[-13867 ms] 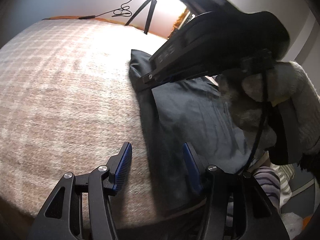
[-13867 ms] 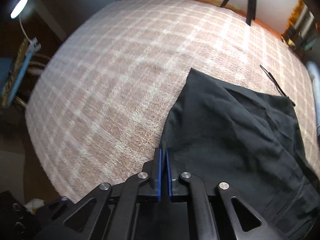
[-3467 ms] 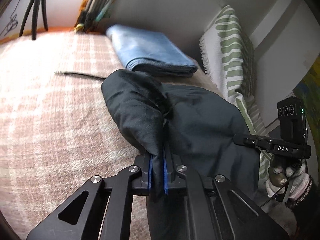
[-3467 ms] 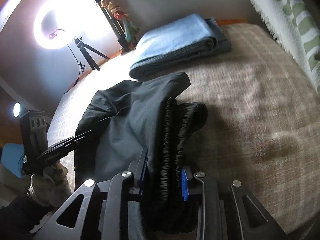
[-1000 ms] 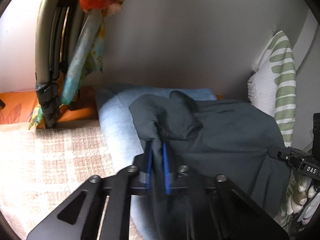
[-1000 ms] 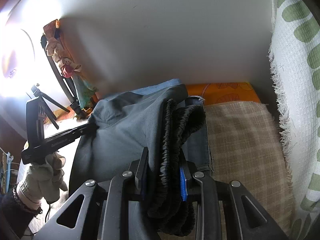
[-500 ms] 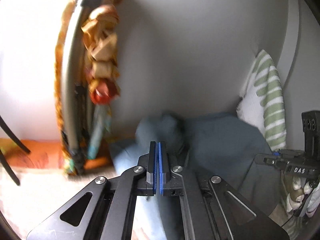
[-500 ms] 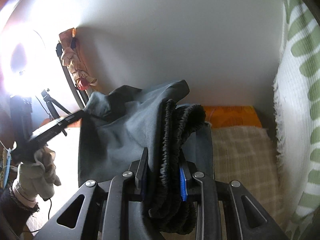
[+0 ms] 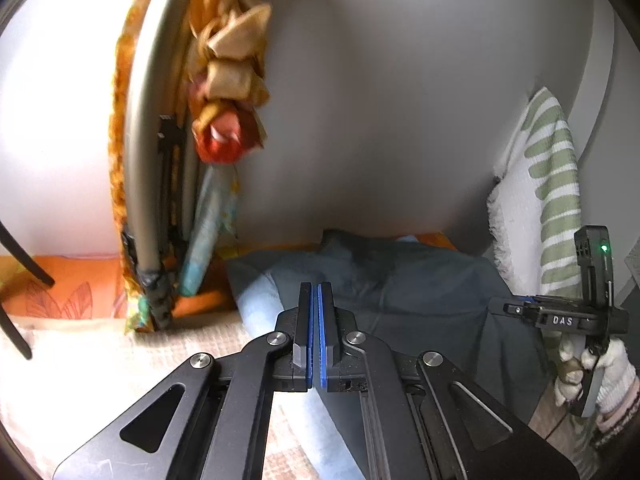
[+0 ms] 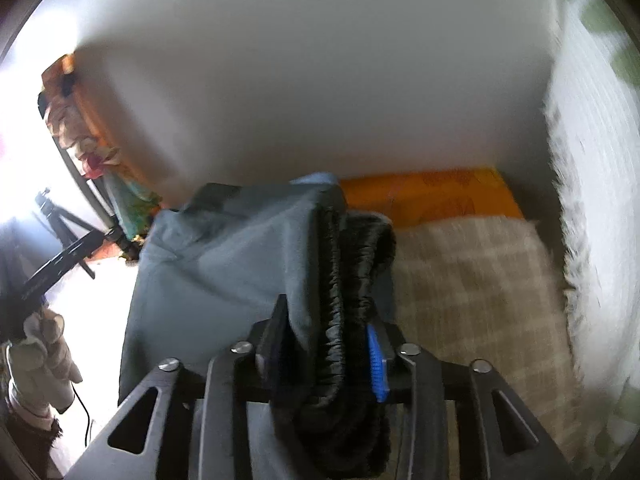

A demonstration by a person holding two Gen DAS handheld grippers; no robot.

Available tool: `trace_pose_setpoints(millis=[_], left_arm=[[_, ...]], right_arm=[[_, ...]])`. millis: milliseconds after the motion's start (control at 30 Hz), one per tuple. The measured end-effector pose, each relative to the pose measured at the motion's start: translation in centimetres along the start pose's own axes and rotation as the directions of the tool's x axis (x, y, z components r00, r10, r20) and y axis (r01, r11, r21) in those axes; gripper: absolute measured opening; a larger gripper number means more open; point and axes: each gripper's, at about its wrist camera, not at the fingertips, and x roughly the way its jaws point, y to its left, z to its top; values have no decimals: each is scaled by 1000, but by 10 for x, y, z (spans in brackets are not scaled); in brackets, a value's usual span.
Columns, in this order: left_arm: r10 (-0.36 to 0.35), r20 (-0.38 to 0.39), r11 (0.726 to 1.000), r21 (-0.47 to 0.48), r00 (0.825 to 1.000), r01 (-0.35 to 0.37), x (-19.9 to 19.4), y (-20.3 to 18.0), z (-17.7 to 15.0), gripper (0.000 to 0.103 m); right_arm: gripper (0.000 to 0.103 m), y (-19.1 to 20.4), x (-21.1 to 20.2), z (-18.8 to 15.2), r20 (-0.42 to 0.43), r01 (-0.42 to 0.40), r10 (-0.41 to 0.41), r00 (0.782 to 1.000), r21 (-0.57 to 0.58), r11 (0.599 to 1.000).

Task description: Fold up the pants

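Opening: right gripper [image 10: 326, 344] jaws, dark pants [image 10: 240, 256] waistband between; left gripper [image 9: 314, 312] pressed together, empty.

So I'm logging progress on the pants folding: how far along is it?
Nearly finished, it seems. Done: the dark pants lie folded on the folded blue jeans by the wall, and the left hand-held gripper is shut on nothing. In hand: the right hand-held gripper is opening, with the elastic waistband between its jaws. Left: pull that gripper clear.
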Motion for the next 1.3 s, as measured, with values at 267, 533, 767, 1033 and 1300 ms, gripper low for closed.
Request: trace_pose_setpoints(millis=[267, 533, 767, 1033, 1300], left_arm=[[-2, -37, 999, 48, 999, 4, -7, -20, -15, 29], [7, -64, 995, 95, 998, -1, -31, -42, -35, 65], [11, -52, 994, 111, 999, -5, -60, -57, -48, 70], [20, -26, 993, 121, 999, -17, -95, -66, -55, 75], [24, 5, 989, 146, 1000, -25, -138, -77, -67, 77]], right_arm=[[59, -4, -9, -15, -22, -3, 3, 1000, 29, 1000], [72, 8, -45, -26, 58, -24, 20, 998, 59, 998], [73, 28, -76, -38, 102, -16, 13, 995, 24, 1000], [73, 44, -105, -57, 135, -11, 8, 991, 21, 1000], [85, 73, -142, -83, 185, 4, 0, 983, -22, 1000]])
